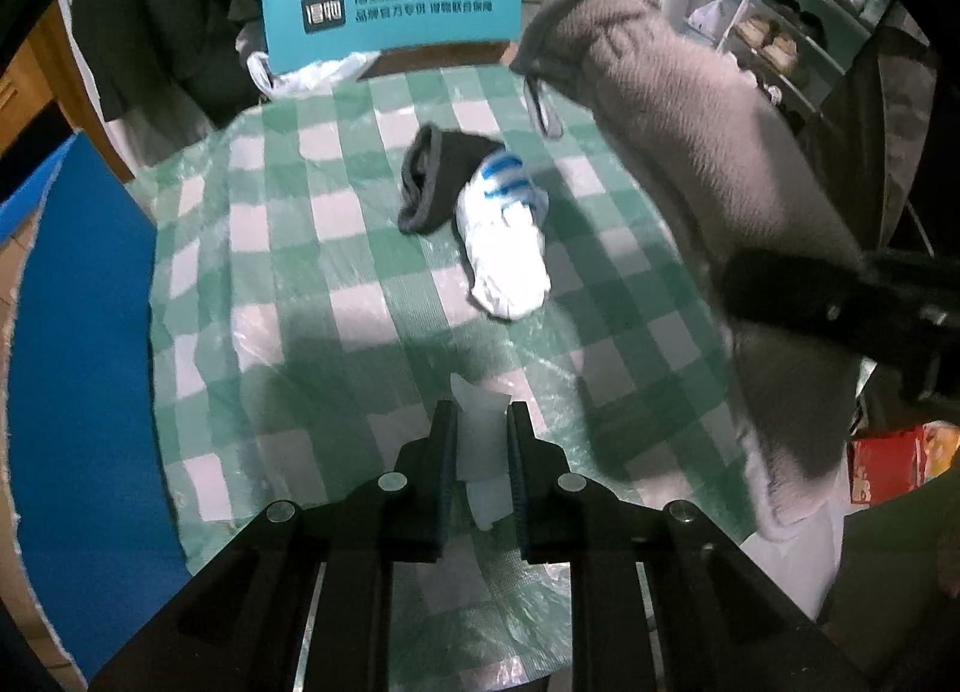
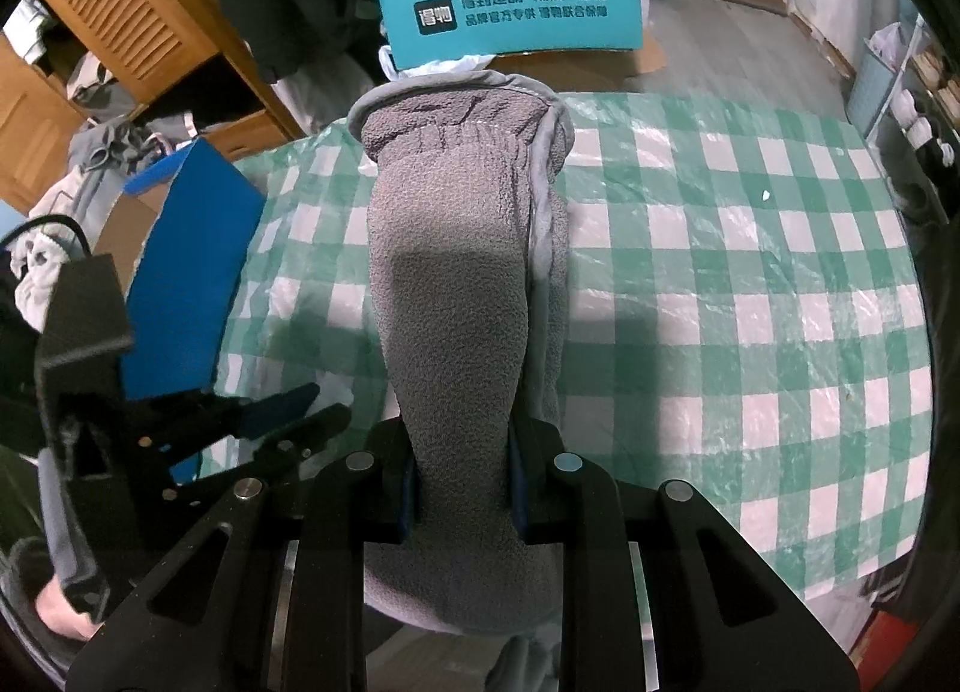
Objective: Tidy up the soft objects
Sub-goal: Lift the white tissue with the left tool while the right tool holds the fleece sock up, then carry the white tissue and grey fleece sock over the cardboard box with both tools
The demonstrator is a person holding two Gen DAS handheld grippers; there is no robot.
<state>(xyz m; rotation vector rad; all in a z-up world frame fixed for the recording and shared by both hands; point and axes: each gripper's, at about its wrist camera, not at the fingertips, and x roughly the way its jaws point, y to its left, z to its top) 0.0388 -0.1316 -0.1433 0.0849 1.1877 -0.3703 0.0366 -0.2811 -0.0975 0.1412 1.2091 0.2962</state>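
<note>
Between the right tongs point(image 2: 462, 488) hangs a fleecy grey sock point(image 2: 456, 272).

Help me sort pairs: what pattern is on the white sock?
Blue stripes on the white sock; left wrist view.

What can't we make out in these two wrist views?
- Left wrist: the white piece in the left hand-held gripper is pinched between the fingers; only a scrap shows, so what it is stays unclear.
- Left wrist: the grey fleece item is blurred, its lower end cut by the right hand-held gripper.
- Right wrist: the grey fleece item hides the table behind it; the socks are unseen there.
</note>
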